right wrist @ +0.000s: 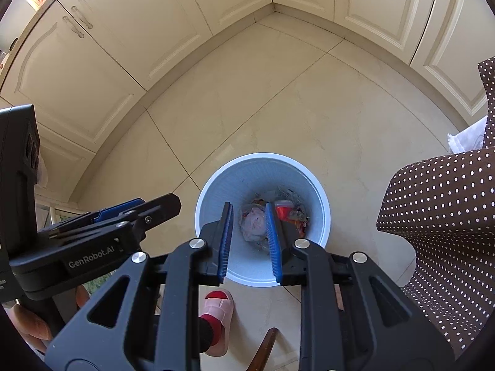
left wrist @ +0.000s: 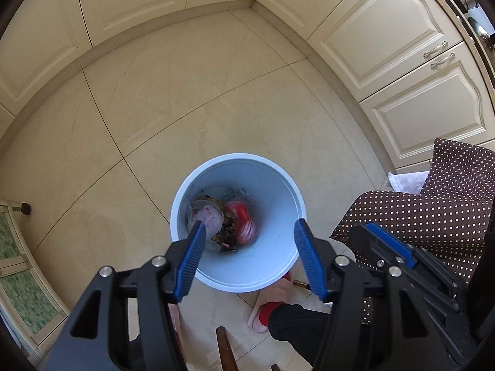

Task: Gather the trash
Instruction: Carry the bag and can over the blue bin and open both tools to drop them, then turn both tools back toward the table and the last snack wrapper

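A pale blue round trash bin [left wrist: 272, 266] stands on the tiled floor below both grippers; it also shows in the right wrist view [right wrist: 216, 191]. Inside lie a crumpled clear and pink wrapper [left wrist: 207, 216], a red and white bag [left wrist: 244, 222] and dark scraps. My left gripper [left wrist: 249, 228] is wide open and empty above the bin. My right gripper [right wrist: 247, 210] is partly open and empty above the bin's near side. In the right wrist view the wrapper [right wrist: 255, 224] shows between its fingers, down in the bin.
Cream cabinets [left wrist: 402, 49] line the far and right walls. A brown dotted tablecloth [left wrist: 433, 210] hangs at the right. The person's foot in a pink slipper [right wrist: 216, 318] stands near the bin. A wooden chair part [left wrist: 224, 349] is at the bottom.
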`<state>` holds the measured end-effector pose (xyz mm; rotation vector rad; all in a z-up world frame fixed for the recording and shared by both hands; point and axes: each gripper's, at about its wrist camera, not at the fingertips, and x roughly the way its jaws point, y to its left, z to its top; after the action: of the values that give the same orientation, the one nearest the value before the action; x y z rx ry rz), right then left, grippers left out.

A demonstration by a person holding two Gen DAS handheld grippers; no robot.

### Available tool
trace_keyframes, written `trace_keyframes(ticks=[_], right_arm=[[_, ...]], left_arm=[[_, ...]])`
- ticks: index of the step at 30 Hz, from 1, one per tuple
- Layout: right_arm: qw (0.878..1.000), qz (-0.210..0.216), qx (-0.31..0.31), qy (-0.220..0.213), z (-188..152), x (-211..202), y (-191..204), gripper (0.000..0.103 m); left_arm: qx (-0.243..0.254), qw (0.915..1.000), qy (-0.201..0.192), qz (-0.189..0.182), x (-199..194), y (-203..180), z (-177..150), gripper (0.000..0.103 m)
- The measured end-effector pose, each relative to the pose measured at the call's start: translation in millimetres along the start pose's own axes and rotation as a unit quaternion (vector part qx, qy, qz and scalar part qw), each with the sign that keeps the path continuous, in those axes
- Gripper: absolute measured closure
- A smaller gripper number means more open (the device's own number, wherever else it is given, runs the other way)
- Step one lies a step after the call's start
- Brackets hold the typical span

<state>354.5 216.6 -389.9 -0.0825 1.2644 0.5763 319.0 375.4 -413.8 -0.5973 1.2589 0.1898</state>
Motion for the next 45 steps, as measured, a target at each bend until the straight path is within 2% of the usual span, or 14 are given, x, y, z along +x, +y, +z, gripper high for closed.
trace_keyframes(ticks=[5,11,14,18,23,28,32,34,40,43,45], right_arm=[[1.0,-0.002,0.002,-0.001,-2.8,-8.5,-4.2,0.08],[0.999,-0.014,0.0,-0.03,-5.4,-52.3,-10.4,0.08],[0.998,-0.026,-0.003,-0.064,-8.6,-93.0,-16.6,0.08],[0.991,-0.036,0.01,-0.126,-20.6,-166.7,-36.0,0.08],[0.977,-0.053,0.027,-0.203,-47.4,-258.2,-65.2,0.08],[0.959,-0.082,0.055,-0.267,-80.6,-339.3,-108.3,0.076],[0.94,-0.121,0.091,-0.307,-113.1,-400.8,-158.6,0.07],[0.93,-0.142,0.111,-0.32,-128.6,-422.7,-185.9,0.059],[0.907,-0.204,0.171,-0.326,-170.9,-470.8,-275.0,0.059],[0.9,-0.223,0.196,-0.319,-186.0,-480.6,-308.1,0.058],[0.897,-0.232,0.21,-0.312,-192.7,-482.8,-328.0,0.058]], left_arm=[[0.01,0.9999,-0.003,0.001,-3.0,-6.5,-2.4,0.045],[0.037,0.9989,-0.026,-0.01,-27.7,-31.6,-9.5,0.045],[0.055,0.9971,-0.046,-0.025,-55.7,-56.7,-16.6,0.045],[0.079,0.9927,-0.076,-0.051,-98.4,-95.1,-29.5,0.045],[0.142,0.9788,-0.126,-0.078,-163.0,-166.7,-53.6,0.045],[0.208,0.9609,-0.148,-0.107,-206.4,-248.5,-85.0,0.041],[0.261,0.9456,-0.142,-0.133,-221.9,-321.6,-113.6,0.039],[0.285,0.9381,-0.132,-0.145,-222.6,-363.5,-128.1,0.038],[0.328,0.925,-0.083,-0.174,-200.6,-470.4,-167.4,0.036],[0.325,0.9265,-0.055,-0.182,-182.9,-507.6,-175.4,0.036],[0.309,0.9329,-0.034,-0.182,-168.8,-534.5,-178.8,0.036]])
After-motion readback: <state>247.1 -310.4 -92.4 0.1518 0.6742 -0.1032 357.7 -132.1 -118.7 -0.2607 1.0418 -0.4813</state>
